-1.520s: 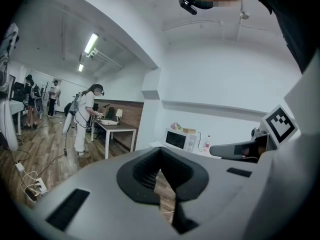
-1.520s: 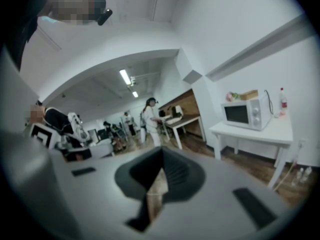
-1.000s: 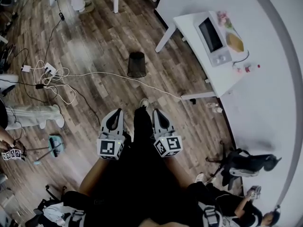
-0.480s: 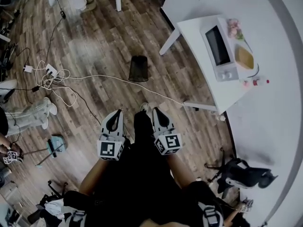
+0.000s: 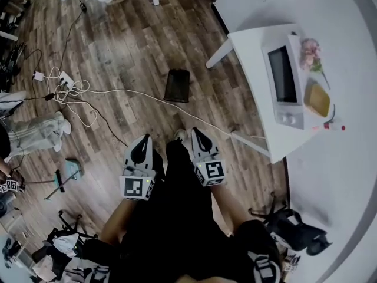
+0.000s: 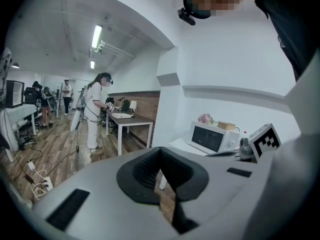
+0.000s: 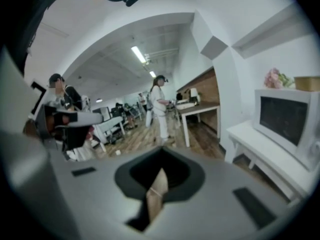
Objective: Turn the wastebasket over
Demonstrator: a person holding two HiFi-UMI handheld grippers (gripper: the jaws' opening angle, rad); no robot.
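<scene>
While both pairs of jaws are pressed together with nothing between them, the left gripper (image 5: 141, 144) and the right gripper (image 5: 199, 136) hang side by side above the wood-plank floor (image 5: 129, 46). The dark mesh wastebasket (image 5: 177, 85) sits on that floor well ahead of them, and a white cable (image 5: 118, 92) crosses the floor in between. Off the right gripper's right side stands a white counter (image 5: 250, 58) carrying a white microwave oven (image 5: 285, 78).

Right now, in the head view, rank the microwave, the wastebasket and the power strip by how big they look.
1. microwave, though it sits higher, nearer the camera
2. wastebasket
3. power strip
</scene>
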